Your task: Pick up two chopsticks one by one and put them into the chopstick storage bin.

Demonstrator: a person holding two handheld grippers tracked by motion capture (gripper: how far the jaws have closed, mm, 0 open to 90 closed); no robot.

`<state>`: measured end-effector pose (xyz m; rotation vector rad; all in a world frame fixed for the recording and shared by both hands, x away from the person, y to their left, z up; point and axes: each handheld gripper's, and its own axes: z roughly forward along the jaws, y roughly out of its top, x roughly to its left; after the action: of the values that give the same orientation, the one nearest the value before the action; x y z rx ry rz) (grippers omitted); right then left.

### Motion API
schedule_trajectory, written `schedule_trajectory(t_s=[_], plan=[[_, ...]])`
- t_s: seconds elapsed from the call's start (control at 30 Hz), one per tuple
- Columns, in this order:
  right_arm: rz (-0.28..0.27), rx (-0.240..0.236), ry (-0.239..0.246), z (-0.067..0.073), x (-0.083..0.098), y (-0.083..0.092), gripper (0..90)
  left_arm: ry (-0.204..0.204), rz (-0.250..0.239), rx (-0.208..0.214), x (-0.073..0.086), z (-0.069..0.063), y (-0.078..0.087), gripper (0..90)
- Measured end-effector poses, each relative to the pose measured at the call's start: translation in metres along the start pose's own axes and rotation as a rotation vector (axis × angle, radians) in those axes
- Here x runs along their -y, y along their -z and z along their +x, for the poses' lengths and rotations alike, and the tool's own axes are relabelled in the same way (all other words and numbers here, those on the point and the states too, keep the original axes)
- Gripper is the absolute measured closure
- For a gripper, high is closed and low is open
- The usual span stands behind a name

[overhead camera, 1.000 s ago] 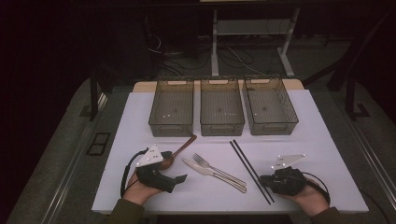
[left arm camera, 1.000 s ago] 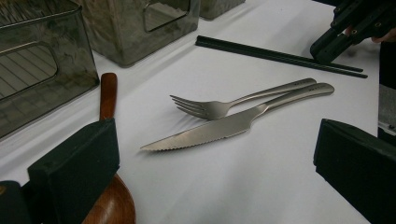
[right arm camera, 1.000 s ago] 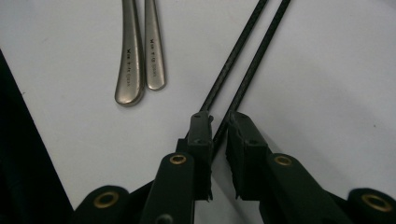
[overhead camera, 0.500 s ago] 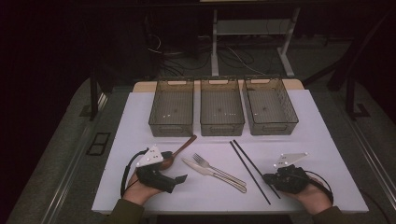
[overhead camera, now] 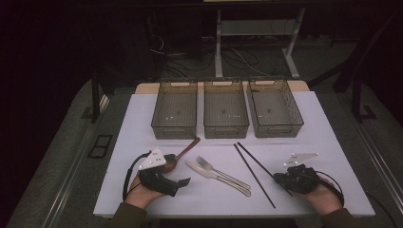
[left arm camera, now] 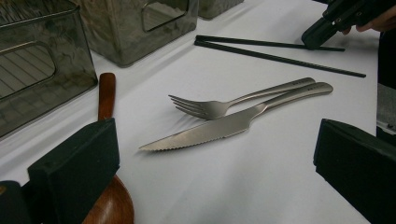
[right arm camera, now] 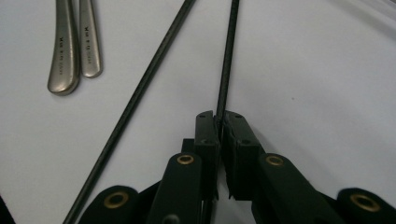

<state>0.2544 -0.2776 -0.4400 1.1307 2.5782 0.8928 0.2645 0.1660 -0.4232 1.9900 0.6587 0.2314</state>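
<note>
Right gripper [right arm camera: 217,122]: jaws pressed together, pinching near end of one chopstick [right arm camera: 227,56]
Left gripper [left arm camera: 210,177]: jaws spread, nothing between, resting near front-left of table [overhead camera: 328,142]
Chopstick location: right of centre, beside second chopstick [right arm camera: 140,93], fork [left arm camera: 224,105] and knife [left arm camera: 233,123] to its left
Long axis: running diagonally from front-right edge toward middle bin [overhead camera: 225,114]
Handling: judged light, stiff, thin, smooth; likely to pivot or slip when pinched at end; hold nearer middle steadier

Thin black chopstick [right arm camera: 227,56] lies flat on white table [right arm camera: 317,70].
</note>
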Motion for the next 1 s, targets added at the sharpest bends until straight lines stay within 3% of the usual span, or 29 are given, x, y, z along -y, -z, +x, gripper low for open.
schedule_trajectory(t_s=[0.27,0.43,0.57,0.77,1.0], plan=[[-0.005,-0.001,-0.015,-0.003,0.001,0.0,81.8,-0.002,0.005,0.001,0.0,0.0,0.0,0.0],[-0.083,-0.019,-0.051,-0.005,-0.008,0.005,77.6,-0.002,0.003,0.003,0.0,0.0,-0.001,0.0],[-0.116,-0.013,-0.076,-0.007,-0.023,-0.004,78.2,-0.002,0.003,0.003,0.001,0.0,-0.001,0.0],[-0.081,0.002,-0.064,-0.004,-0.037,-0.022,79.1,0.001,0.001,0.004,0.001,-0.001,0.0,0.0],[-0.048,0.009,-0.08,-0.006,-0.03,-0.022,80.7,0.008,-0.006,0.001,0.002,0.0,0.002,0.0]])
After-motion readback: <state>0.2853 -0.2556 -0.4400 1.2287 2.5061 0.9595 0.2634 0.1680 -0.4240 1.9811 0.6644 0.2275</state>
